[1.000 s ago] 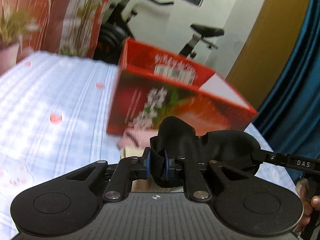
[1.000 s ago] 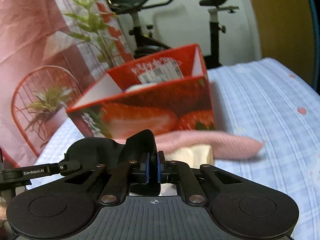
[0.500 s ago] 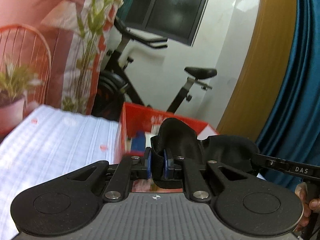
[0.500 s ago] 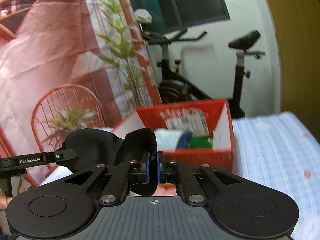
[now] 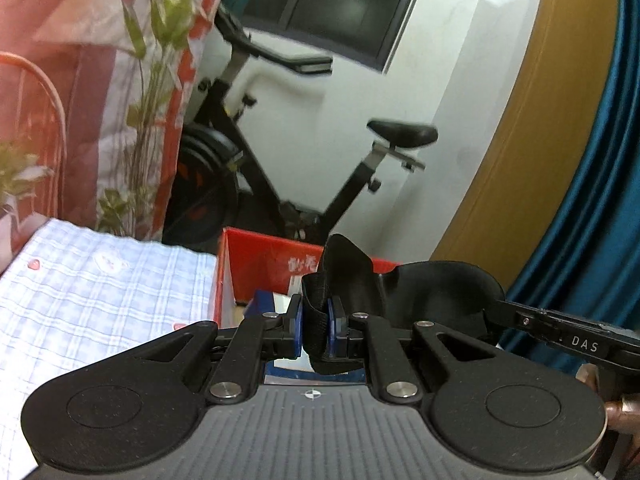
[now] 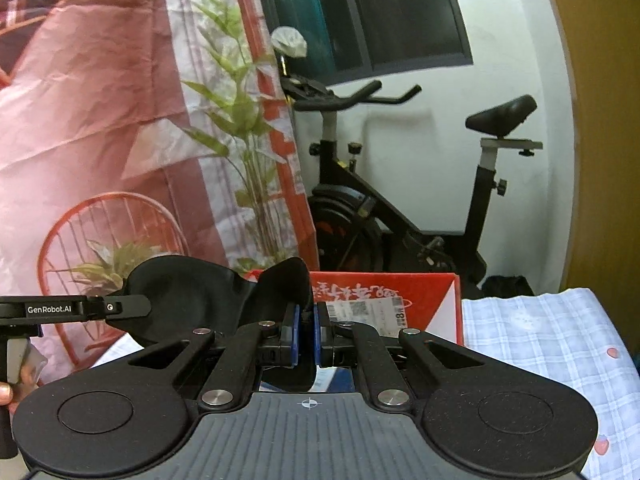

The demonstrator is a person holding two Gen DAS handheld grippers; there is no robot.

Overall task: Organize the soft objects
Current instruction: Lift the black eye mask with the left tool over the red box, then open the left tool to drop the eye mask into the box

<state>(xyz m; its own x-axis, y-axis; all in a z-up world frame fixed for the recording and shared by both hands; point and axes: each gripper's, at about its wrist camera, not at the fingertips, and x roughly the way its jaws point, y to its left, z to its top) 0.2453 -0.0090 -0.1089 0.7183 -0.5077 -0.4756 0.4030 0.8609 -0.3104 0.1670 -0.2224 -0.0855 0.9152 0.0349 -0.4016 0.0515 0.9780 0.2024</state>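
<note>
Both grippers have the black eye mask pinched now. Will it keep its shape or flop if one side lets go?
Likely floppy: the black eye mask bends and folds between the left gripper and the right gripper. It probably weighs little, as small pinches hold it up. Released, the free end should droop toward the red box.

the eye mask (image 5: 420,292) hangs between my two sets of fingers, one end in my left fingers (image 5: 297,322), the other in my right fingers (image 6: 295,334). at 12 o'clock, just past them, the box (image 6: 424,300) sits on the bed (image 5: 100,292). behind it, farther at 12, stands the exercise bike (image 6: 400,200); the plant (image 6: 244,128) is at 10 o'clock.
</note>
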